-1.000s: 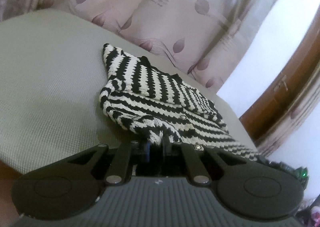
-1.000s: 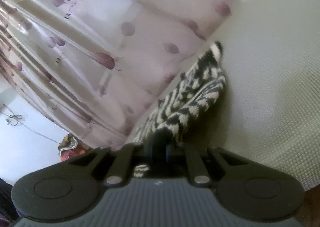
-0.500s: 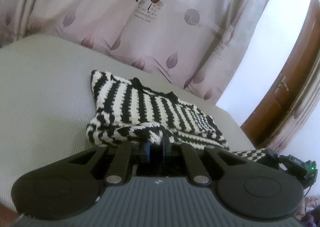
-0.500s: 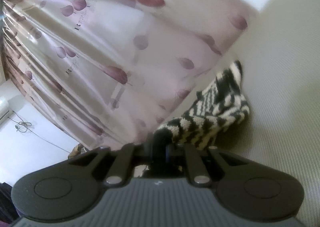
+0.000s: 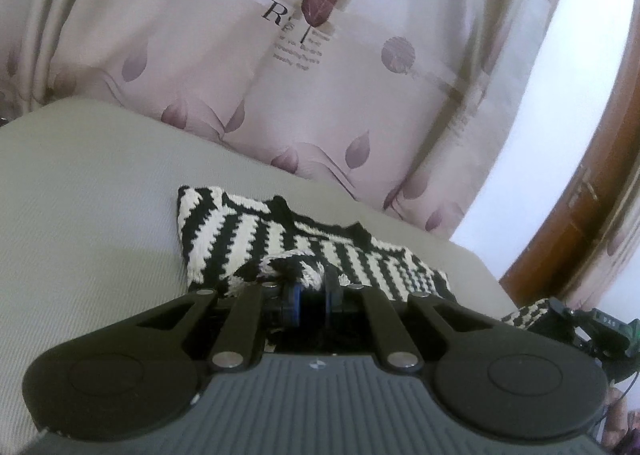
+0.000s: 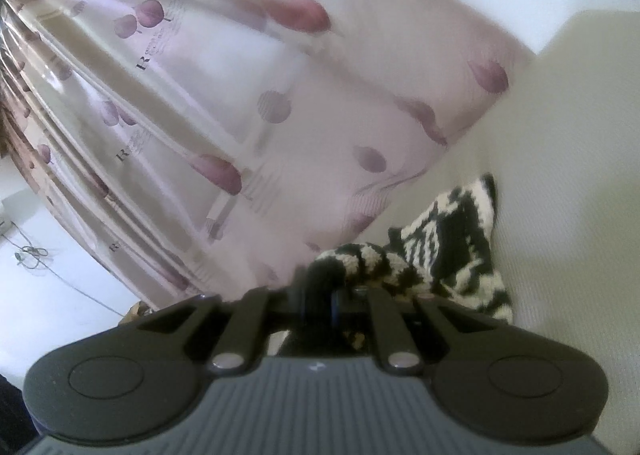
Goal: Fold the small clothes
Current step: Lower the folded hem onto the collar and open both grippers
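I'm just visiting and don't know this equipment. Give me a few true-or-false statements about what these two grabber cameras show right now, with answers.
1. The knitted garment has black and cream stripes. True.
2. The left gripper is wide open and holds nothing. False: it is shut on a bunched edge of the garment.
3. The right gripper is also shut on part of the garment. True.
4. The garment lies on a bare wooden floor. False: it lies on a pale greenish cushion.
5. A curtain with purple leaf shapes hangs behind the cushion. True.
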Motion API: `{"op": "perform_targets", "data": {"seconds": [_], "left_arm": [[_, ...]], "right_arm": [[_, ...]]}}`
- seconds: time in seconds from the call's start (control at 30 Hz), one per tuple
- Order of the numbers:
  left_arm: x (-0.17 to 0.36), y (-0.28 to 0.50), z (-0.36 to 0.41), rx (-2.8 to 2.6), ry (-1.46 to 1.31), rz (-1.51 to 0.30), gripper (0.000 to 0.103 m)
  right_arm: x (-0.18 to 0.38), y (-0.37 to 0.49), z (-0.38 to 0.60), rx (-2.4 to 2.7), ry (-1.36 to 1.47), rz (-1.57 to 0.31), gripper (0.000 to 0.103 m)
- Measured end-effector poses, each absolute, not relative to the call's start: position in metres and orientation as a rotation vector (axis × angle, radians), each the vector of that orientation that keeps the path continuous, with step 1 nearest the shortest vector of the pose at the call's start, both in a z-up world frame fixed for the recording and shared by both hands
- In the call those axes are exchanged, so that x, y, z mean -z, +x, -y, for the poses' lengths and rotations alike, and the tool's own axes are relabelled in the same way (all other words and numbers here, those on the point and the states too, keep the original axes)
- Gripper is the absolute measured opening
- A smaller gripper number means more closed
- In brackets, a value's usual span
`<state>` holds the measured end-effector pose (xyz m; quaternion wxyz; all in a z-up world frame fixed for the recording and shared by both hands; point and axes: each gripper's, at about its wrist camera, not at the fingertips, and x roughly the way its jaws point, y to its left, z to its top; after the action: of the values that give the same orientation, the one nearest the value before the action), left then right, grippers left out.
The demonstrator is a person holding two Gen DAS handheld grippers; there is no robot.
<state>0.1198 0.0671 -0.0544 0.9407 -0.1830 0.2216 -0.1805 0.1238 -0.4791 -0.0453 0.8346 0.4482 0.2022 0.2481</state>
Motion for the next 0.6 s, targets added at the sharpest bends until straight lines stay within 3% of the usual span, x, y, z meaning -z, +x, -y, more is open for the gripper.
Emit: {"op": "perform_targets", "data": {"seconds": [0.6], "left_arm": [[0.047,0.247,-0.061,0.218,-0.411,-0.437,0.010]], "right_arm": [[0.065,0.252,0.477,-0.446,0.990,-0.472,0.011]]}}
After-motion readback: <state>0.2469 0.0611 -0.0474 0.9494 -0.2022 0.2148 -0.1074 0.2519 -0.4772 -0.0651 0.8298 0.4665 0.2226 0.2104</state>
